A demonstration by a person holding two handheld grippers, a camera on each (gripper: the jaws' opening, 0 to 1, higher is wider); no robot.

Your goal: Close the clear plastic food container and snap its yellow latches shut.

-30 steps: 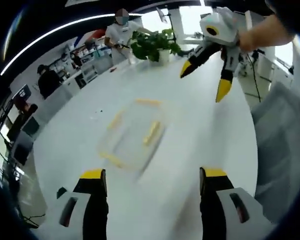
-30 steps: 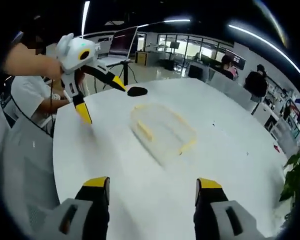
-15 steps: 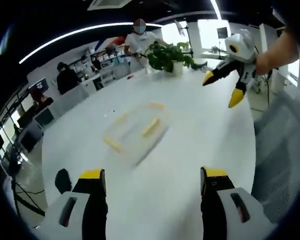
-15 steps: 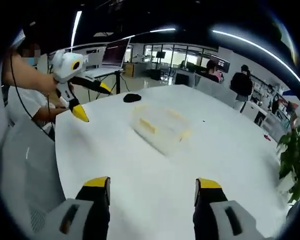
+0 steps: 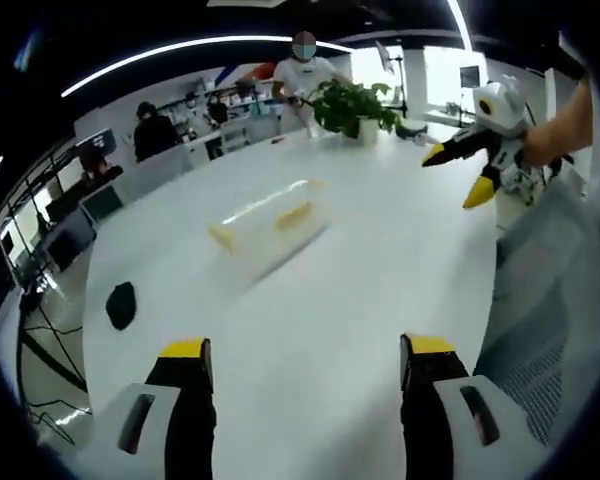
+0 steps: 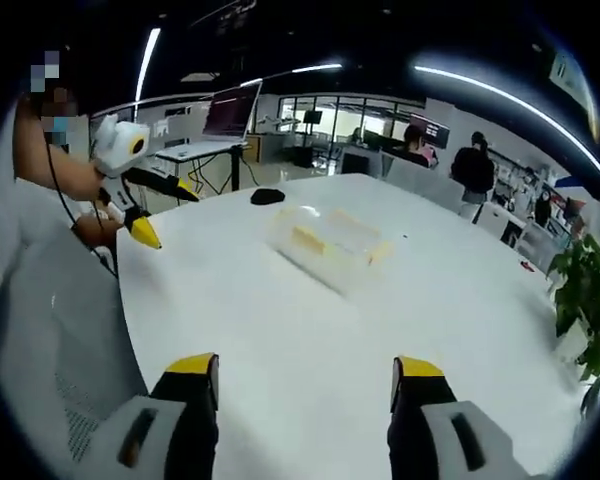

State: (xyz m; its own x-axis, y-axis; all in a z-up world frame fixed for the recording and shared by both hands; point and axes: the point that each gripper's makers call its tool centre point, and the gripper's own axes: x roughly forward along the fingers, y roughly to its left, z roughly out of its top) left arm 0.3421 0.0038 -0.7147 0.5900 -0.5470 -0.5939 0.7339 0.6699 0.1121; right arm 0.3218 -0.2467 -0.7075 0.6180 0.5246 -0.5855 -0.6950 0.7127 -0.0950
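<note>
Clear food container (image 5: 270, 225) with yellow latches (image 5: 294, 216) on white table (image 5: 310, 330), 12 o'clock from left gripper (image 5: 305, 375) — well apart. Left jaws spread wide, holding nothing. Right gripper (image 6: 305, 385) likewise gaping, empty — container (image 6: 330, 245) at its 12 o'clock. Potted plant (image 5: 352, 103) at far table edge.

clear container (image 5: 268, 225) blurred, latch state unreadable, potted plant (image 6: 587, 312) cut off at edge

Left gripper (image 5: 305, 360) and right gripper (image 6: 305, 375) are held level with jaws spread wide and nothing gripped, each seen aloft in the other's view, gripped by a bare forearm.
</note>
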